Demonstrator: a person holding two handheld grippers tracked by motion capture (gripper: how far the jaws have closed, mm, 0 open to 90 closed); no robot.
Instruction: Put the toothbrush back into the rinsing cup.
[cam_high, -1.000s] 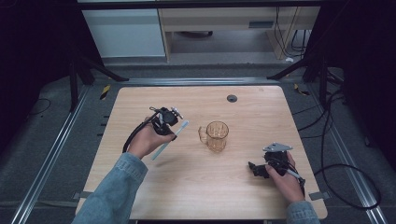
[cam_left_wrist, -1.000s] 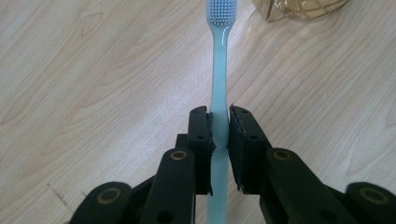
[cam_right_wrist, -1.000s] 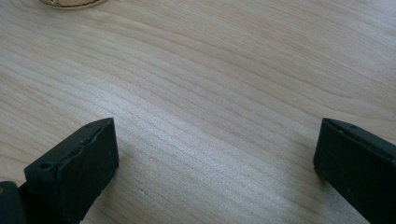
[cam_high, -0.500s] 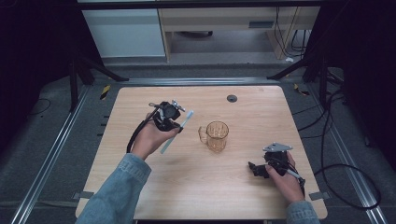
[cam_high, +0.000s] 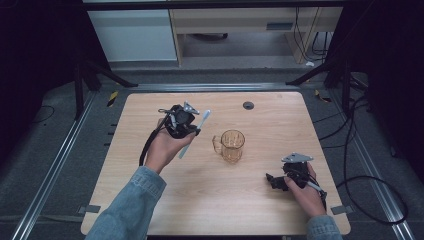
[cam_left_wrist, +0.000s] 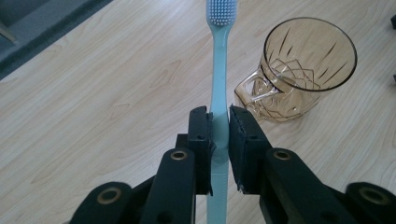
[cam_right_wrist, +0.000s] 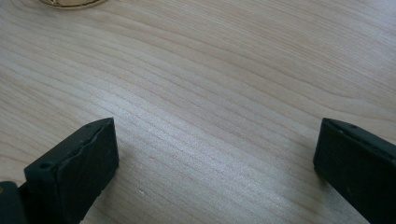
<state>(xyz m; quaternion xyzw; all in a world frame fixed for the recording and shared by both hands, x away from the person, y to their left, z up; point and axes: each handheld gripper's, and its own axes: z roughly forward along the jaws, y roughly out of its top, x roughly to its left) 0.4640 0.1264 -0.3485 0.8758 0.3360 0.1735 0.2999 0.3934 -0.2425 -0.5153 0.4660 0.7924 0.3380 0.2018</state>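
A light blue toothbrush is clamped about mid-handle between the jaws of the left gripper, above the left half of the wooden table. Its long axis runs straight out along the jaws, with the bristled head pointed away from the hand and toward the table's far side. An amber glass mug stands upright just beside the brush head, apart from it, its handle turned toward the brush. Bare tabletop is seen all round the mug, and the table's edges lie well away. The right gripper is held low near the right front of the table, well apart from the mug, its jaws spread wide with nothing between them.
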